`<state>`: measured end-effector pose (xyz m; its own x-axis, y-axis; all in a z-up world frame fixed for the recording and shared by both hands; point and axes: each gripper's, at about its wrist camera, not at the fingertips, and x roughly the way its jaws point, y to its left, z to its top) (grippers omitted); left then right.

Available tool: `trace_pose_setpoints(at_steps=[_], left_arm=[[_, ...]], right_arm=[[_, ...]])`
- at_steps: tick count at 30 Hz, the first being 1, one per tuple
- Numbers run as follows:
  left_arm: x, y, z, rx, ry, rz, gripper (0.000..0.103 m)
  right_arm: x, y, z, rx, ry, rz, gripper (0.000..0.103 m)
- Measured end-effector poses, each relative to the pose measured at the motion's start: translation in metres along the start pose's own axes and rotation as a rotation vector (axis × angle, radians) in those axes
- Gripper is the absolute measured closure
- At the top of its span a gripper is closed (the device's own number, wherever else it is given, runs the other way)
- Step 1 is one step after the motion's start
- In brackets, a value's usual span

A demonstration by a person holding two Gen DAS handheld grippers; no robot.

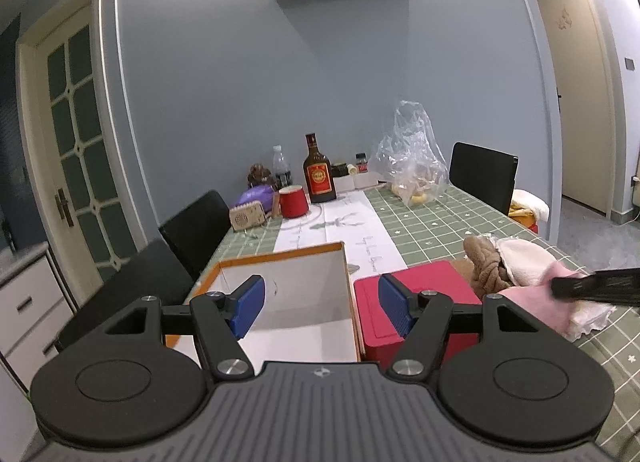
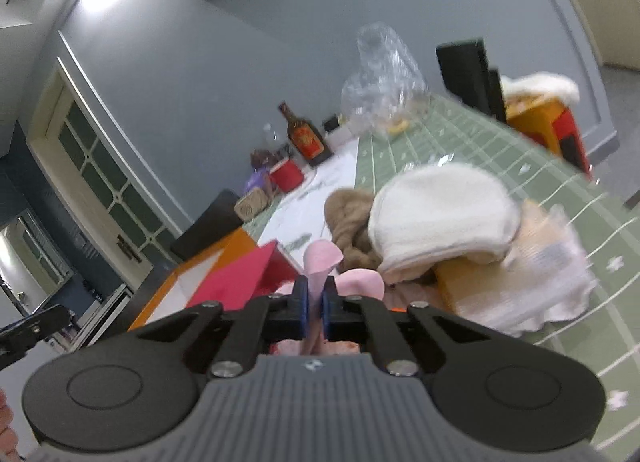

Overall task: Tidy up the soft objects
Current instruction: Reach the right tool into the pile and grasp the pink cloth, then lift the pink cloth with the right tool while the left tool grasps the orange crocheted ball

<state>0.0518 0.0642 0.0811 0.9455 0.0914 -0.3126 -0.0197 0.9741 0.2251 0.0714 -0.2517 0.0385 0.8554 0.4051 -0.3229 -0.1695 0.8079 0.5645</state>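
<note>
Two grippers are in your hands, and they stand quite differently. Your right gripper (image 2: 315, 298) has its blue pads pressed together on a fold of pink cloth (image 2: 320, 262) — the cloth pokes up past the fingertips in a curled lip, and more of it shows below between the fingers. Your left gripper (image 1: 320, 300) has its jaws wide apart with nothing between them; it hangs above the near edge of the table (image 1: 440, 222), pointing over an open orange-rimmed box (image 1: 280, 286) with a bare white inside. Just beside that box, on its right, sits a red box (image 1: 420, 286). The rest of the soft pile lies just beyond your right gripper: a brown knit piece (image 2: 352, 218), a white fleecy pad (image 2: 440, 214) resting partly on top of it, and a pale frilled cloth (image 2: 540, 274) under and to the right of both. From the left view, the same pile lies right of the red box, touching its far corner. At the table's far end stand a brown bottle (image 1: 318, 174), a red cup (image 1: 294, 201) and a clear plastic bag (image 1: 412, 158), well apart from the pile.
</note>
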Motion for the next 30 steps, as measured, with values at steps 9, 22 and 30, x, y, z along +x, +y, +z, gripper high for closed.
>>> trace_pose_setpoints(at_steps=[9,22,30], left_arm=[[0.004,-0.005,0.005,0.018,0.012,-0.057,0.026],[0.021,-0.053,0.015,0.14,0.058,-0.144,0.026],[0.032,-0.066,0.02,0.175,0.117,-0.206,0.026]], right_arm=[[-0.056,-0.01,-0.025,-0.121,0.031,-0.153,0.098],[-0.032,-0.019,-0.062,-0.268,0.155,-0.291,0.002],[0.007,-0.001,-0.084,-0.407,0.293,-0.295,0.003]])
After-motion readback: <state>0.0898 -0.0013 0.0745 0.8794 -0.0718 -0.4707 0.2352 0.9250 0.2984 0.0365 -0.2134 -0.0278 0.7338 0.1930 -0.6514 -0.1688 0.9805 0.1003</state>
